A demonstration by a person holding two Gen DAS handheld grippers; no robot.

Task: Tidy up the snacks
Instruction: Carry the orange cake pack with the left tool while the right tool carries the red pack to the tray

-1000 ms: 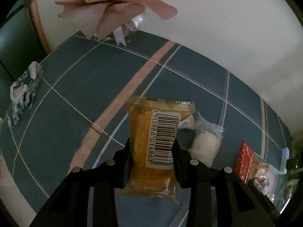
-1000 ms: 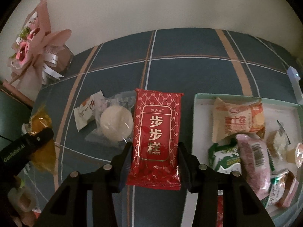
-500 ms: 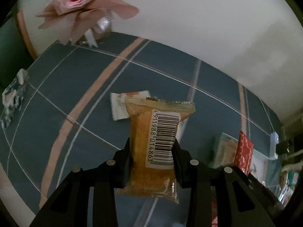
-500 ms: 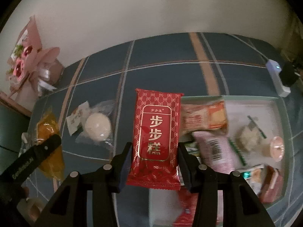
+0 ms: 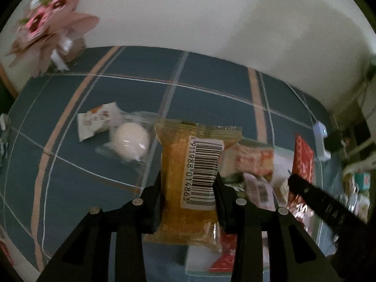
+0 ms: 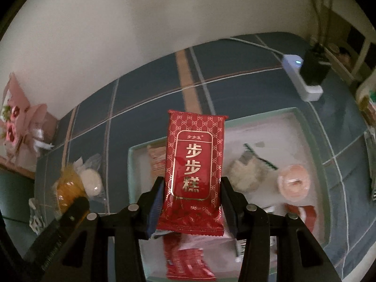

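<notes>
My left gripper (image 5: pixel 188 188) is shut on an orange snack packet (image 5: pixel 188 178) with a barcode label, held in the air near the left edge of the tray. My right gripper (image 6: pixel 191 195) is shut on a red snack packet (image 6: pixel 192 162) with gold characters, held above the pale green tray (image 6: pixel 131 164). The tray holds several snacks, among them a round white cake (image 6: pixel 246 171) and a pink jelly cup (image 6: pixel 293 181). The red packet (image 5: pixel 303 159) and the right gripper's finger also show in the left wrist view. The orange packet (image 6: pixel 68 185) shows at the left of the right wrist view.
On the blue plaid cloth (image 5: pixel 211 80) left of the tray lie a round white bun in clear wrap (image 5: pixel 131 141) and a small white-orange packet (image 5: pixel 98 119). A pink bouquet (image 5: pixel 47 28) stands at the back left. A white power strip (image 6: pixel 303 77) lies behind the tray.
Both grippers have moved right with their packets. The red packet now hangs over the tray, and the orange packet has come up to the tray's left edge.
</notes>
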